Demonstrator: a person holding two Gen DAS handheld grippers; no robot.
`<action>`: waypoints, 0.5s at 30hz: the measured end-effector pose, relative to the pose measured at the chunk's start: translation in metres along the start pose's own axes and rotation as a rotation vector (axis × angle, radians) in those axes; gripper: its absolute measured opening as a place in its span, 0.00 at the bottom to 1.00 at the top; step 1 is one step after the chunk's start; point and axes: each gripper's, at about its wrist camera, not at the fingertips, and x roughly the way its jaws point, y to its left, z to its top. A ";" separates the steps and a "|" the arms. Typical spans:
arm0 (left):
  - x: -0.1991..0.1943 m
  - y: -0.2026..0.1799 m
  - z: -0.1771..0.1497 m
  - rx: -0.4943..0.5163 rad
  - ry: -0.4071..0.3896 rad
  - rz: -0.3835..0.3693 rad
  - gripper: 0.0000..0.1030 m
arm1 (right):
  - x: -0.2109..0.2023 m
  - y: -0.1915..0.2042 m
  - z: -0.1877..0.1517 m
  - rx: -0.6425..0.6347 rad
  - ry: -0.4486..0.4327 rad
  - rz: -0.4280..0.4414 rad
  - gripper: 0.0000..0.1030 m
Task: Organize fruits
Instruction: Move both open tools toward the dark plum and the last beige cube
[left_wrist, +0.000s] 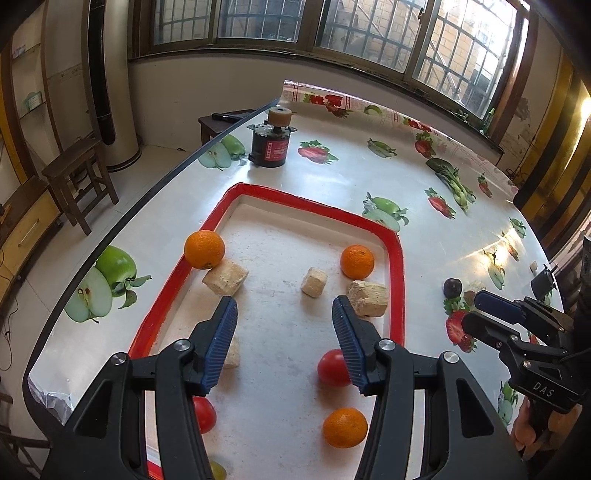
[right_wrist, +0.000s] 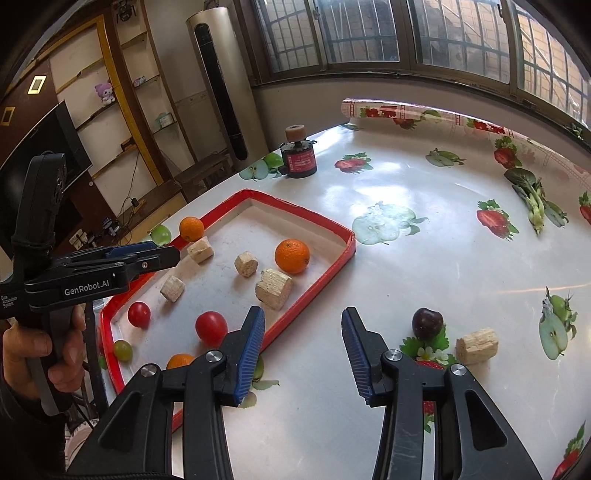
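My left gripper (left_wrist: 284, 314) hangs over the red-rimmed tray (left_wrist: 395, 258), jaws apart, nothing between them. My right gripper (right_wrist: 303, 328) is over the tablecloth (right_wrist: 424, 258) just outside the tray's rim, jaws likewise released and empty. In the tray I see oranges (right_wrist: 291, 256), two tomatoes (right_wrist: 211, 327), a green grape (right_wrist: 122, 350) and wood blocks (right_wrist: 273, 288). A dark plum (right_wrist: 427, 322) sits outside on the cloth, beside another block (right_wrist: 476, 346).

Left wrist view: close above the red-rimmed tray (left_wrist: 395, 254), angled down toward the windows. Right wrist view: over the counter (right_wrist: 424, 258) beside the tray (right_wrist: 314, 291), same tilt. Both share tray and counter.
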 end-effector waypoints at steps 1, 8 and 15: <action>-0.001 -0.003 0.000 0.004 -0.002 -0.002 0.54 | -0.002 -0.003 -0.002 0.005 -0.002 -0.003 0.44; -0.005 -0.024 -0.001 0.036 -0.006 -0.026 0.55 | -0.017 -0.021 -0.012 0.036 -0.011 -0.028 0.44; -0.005 -0.045 -0.003 0.067 -0.003 -0.051 0.55 | -0.031 -0.037 -0.022 0.064 -0.019 -0.055 0.44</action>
